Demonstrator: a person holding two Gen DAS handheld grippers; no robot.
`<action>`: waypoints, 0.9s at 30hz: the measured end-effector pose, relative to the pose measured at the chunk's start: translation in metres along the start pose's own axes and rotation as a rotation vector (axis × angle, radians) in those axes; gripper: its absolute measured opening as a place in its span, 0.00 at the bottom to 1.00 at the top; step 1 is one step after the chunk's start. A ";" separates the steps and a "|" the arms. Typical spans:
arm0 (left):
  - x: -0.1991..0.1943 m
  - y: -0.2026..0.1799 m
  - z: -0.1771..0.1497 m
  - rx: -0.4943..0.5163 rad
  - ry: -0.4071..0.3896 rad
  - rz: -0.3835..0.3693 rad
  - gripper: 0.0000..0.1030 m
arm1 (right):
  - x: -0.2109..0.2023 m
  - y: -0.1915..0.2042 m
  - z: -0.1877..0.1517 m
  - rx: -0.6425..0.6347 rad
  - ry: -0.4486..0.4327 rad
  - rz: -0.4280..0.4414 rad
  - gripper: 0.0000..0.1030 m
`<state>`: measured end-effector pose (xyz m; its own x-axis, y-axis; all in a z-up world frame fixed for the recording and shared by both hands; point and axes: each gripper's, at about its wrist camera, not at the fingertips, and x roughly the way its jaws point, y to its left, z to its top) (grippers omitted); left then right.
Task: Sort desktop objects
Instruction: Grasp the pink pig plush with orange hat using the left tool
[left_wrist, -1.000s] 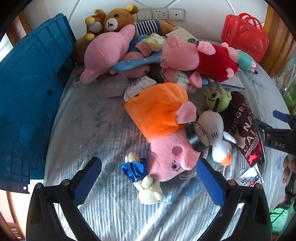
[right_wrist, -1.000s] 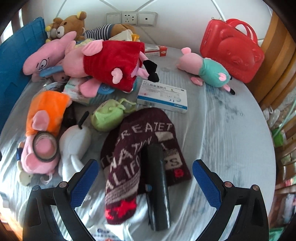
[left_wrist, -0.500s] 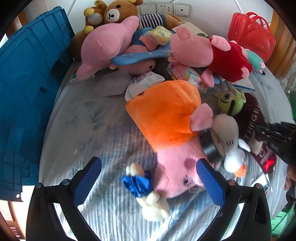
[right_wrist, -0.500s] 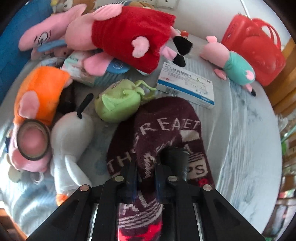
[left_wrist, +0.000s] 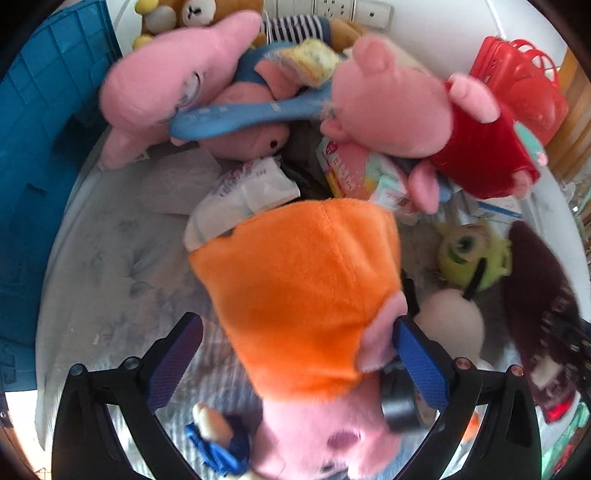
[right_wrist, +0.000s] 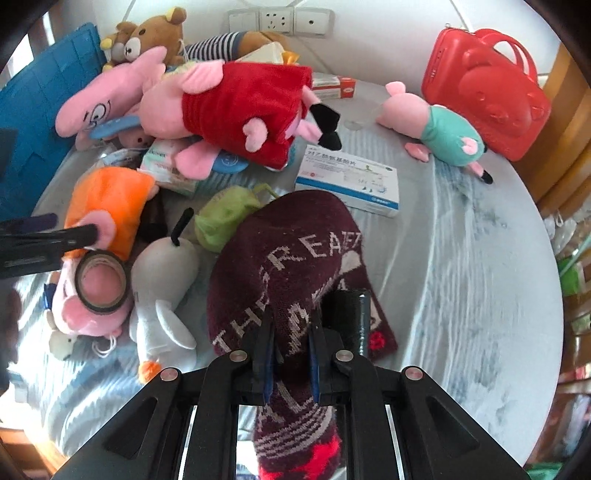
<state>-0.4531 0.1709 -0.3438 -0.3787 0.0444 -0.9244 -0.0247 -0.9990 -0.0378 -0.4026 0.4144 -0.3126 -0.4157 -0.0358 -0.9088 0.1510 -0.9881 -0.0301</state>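
My left gripper (left_wrist: 295, 362) is open, its jaws on either side of the pink pig plush in an orange dress (left_wrist: 299, 295), which lies on the round table; it also shows in the right wrist view (right_wrist: 107, 206). A black tape roll (right_wrist: 101, 282) rests on the pig's head. My right gripper (right_wrist: 290, 350) is shut on the maroon knitted sock (right_wrist: 291, 258) and holds it lifted. A black cylinder (right_wrist: 351, 317) lies on the sock beside the right jaw.
A blue crate (left_wrist: 40, 155) stands at the left. A plush pile with a red-dressed pig (right_wrist: 236, 103) fills the back. A red case (right_wrist: 487, 88), a small teal pig (right_wrist: 432, 125), a medicine box (right_wrist: 349, 179), a green plush (right_wrist: 225, 214) and a white plush (right_wrist: 159, 291) lie around.
My left gripper has moved forward until its open jaws straddle the orange-dressed pig. My right gripper closed on the maroon sock and has lifted it.
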 end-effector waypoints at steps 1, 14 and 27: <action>0.002 -0.001 0.001 -0.004 0.004 -0.001 1.00 | -0.003 -0.001 0.000 0.003 -0.005 0.001 0.13; 0.000 -0.002 0.002 -0.027 0.028 -0.016 0.62 | -0.045 -0.012 0.000 0.020 -0.078 0.029 0.14; -0.057 0.016 -0.006 -0.064 -0.059 -0.006 0.13 | -0.094 -0.004 -0.009 -0.011 -0.138 0.042 0.14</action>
<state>-0.4265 0.1518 -0.2937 -0.4325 0.0494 -0.9003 0.0308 -0.9971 -0.0695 -0.3558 0.4231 -0.2308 -0.5282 -0.0980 -0.8434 0.1807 -0.9835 0.0011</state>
